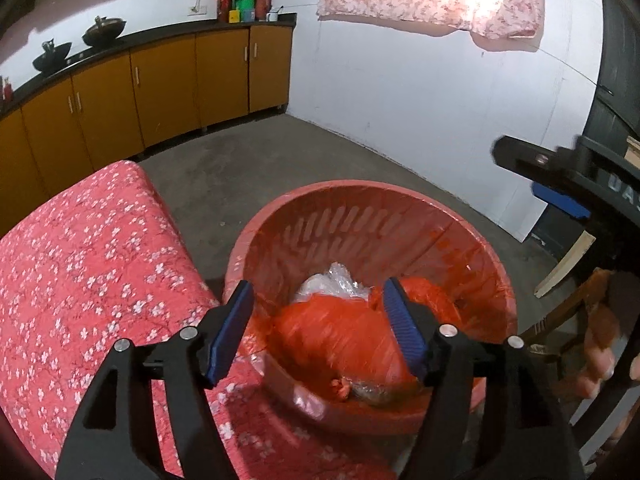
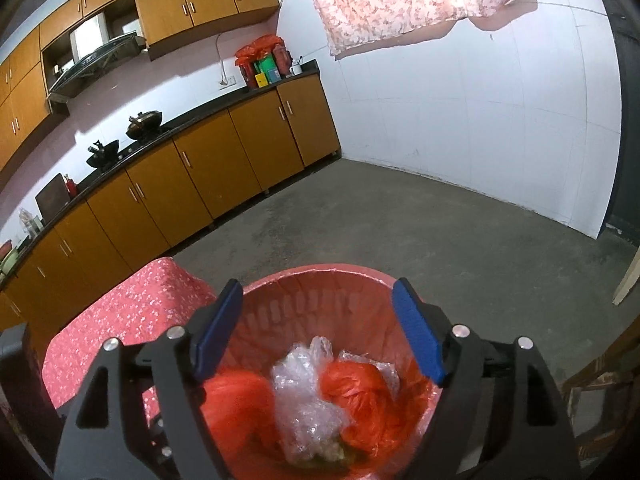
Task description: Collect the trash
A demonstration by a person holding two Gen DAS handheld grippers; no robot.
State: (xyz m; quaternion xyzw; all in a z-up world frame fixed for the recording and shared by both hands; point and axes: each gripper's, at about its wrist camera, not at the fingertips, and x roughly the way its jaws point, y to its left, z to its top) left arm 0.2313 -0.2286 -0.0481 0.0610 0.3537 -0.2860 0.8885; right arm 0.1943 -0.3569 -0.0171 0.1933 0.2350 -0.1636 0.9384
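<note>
Only pale letters, seemingly "DAS" and cut off by the frame edge, show on the right gripper (image 1: pixel 592 184); packages on the counter (image 2: pixel 240 98) are illegible.

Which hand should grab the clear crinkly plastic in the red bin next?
Probably the right. The right gripper is open, with the clear plastic centred just below its fingers. The left gripper, also open over the bin, looks down on an orange bag, with the plastic behind it.
</note>
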